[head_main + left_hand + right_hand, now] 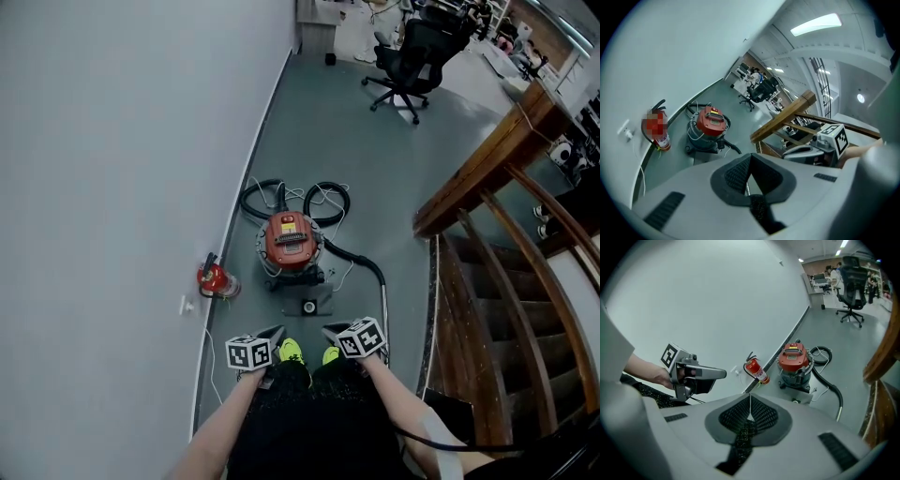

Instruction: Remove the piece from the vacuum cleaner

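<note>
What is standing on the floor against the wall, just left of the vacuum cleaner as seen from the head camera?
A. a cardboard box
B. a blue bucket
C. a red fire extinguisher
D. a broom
C: the head view shows a red fire extinguisher at the foot of the wall, left of the red-topped vacuum cleaner.

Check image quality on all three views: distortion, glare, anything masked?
Head view: even light, sharp, vacuum cleaner clear, no glare. Left gripper view: heavy fisheye, dark corners, ceiling light blown out, mosaic patch over part of the fire extinguisher. Right gripper view: same fisheye and dark corners, wall-floor edge bowed, no glare.
</note>
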